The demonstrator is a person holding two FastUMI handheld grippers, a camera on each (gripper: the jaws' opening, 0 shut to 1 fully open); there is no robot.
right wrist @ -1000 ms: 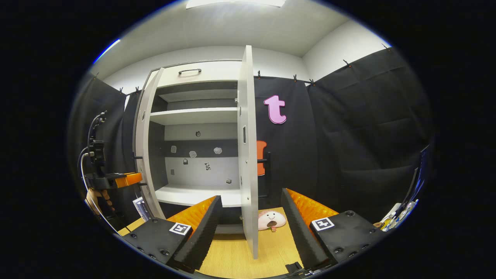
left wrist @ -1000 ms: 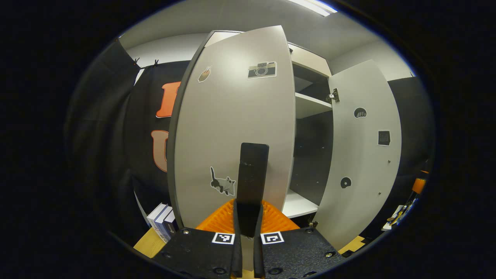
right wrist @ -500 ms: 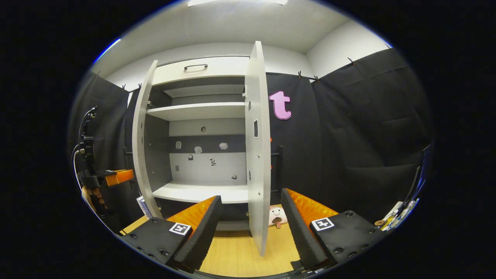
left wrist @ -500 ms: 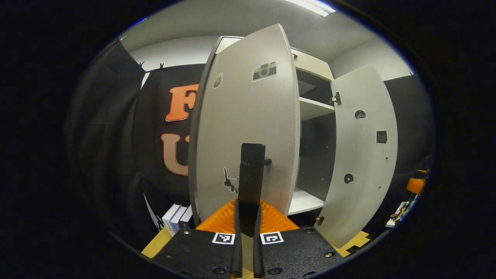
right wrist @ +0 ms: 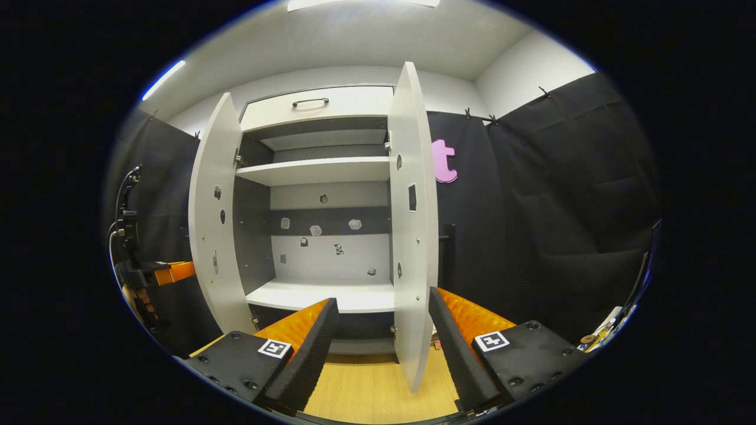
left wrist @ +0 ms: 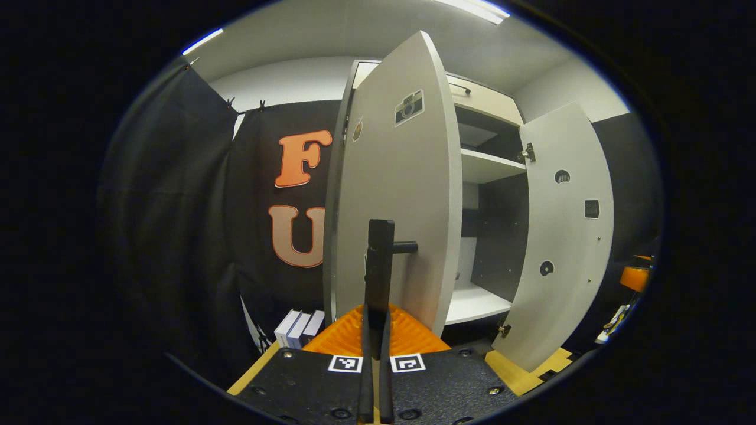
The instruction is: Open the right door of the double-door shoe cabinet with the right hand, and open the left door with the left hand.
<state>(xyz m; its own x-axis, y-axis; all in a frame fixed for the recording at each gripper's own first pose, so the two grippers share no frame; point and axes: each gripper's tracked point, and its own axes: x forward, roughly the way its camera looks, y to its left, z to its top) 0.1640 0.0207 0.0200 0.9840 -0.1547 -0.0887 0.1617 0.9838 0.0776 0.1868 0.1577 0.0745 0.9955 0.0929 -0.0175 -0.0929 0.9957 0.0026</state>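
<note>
Nearly done: left gripper (left wrist: 376,307) clamped on the upright bar handle (left wrist: 380,260) of the left door (left wrist: 396,195), fingers pressed together around it, long axis vertical, dead ahead of the tips. Right gripper (right wrist: 383,342) spread wide and holding nothing, just short of the right door (right wrist: 413,236), already swung out edge-on. Smooth matte grey panels, small stickers, white shelves (right wrist: 313,171) laid bare inside the shoe cabinet (right wrist: 319,106). Likely only release left.

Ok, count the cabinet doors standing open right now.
2. The left door, its handle clamped in the left gripper, stands open on the cabinet's left; the right door stands open on its right.
</note>
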